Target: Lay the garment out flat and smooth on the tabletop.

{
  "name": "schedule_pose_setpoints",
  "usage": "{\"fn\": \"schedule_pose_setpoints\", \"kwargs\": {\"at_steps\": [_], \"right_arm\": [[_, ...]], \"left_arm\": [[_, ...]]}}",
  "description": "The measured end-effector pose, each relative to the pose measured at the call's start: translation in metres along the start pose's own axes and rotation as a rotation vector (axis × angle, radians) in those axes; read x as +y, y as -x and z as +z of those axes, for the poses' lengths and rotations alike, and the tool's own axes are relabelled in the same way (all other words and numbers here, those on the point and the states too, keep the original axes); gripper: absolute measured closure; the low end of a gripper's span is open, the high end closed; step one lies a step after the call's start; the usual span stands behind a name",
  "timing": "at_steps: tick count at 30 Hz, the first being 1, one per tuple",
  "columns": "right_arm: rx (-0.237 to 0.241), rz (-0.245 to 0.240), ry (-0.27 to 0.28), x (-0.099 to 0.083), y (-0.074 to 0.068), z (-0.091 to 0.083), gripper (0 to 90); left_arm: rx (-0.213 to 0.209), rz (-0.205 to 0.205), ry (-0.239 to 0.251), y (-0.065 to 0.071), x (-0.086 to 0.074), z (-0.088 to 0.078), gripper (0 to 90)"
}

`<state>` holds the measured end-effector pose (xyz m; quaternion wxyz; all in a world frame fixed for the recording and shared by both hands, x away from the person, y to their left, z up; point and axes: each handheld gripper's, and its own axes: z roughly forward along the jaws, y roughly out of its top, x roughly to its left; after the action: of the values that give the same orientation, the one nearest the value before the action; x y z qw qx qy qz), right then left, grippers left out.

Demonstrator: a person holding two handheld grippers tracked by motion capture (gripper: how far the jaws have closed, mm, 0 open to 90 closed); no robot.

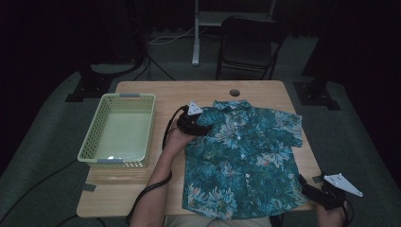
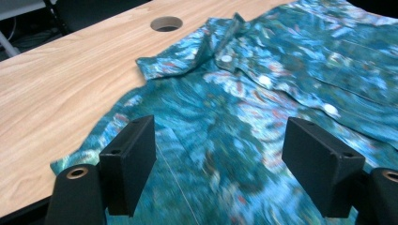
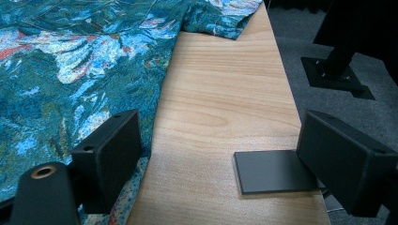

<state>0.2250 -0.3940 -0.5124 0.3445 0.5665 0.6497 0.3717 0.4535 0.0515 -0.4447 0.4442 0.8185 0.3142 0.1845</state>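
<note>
Both tongs were held spread: left tongs (image 2: 218, 166) over the shirt (image 1: 243, 158) sleeve, right tongs (image 3: 220, 164) at its hem on the worktop (image 3: 220, 108).

Shirt (image 2: 244, 140) print — motion-blurred, indistinct

left gripper (image 1: 204, 126) jaws spread wide, right gripper (image 1: 305, 183) likewise

No readable text, label, brand, number or sign appears anywhere: none on the teal floral-print short-sleeved shirt (image 1: 243, 158), the pale green perforated plastic basket (image 1: 118, 132), or the light wooden worktop (image 1: 142, 189).
</note>
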Motion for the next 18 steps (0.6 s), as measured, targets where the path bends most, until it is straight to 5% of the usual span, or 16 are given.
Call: {"fn": "schedule_pose_setpoints", "kwargs": {"at_steps": [14,18], "right_arm": [[0.002,-0.001,0.001,0.0,0.0,0.0,13.4],[0.001,-0.001,0.0,0.0,0.0,0.0,13.4]], "left_arm": [[0.032,0.019,-0.177,-0.007,-0.009,0.043,41.2],[0.027,-0.005,-0.172,-0.012,-0.014,0.043,47.6]]}}
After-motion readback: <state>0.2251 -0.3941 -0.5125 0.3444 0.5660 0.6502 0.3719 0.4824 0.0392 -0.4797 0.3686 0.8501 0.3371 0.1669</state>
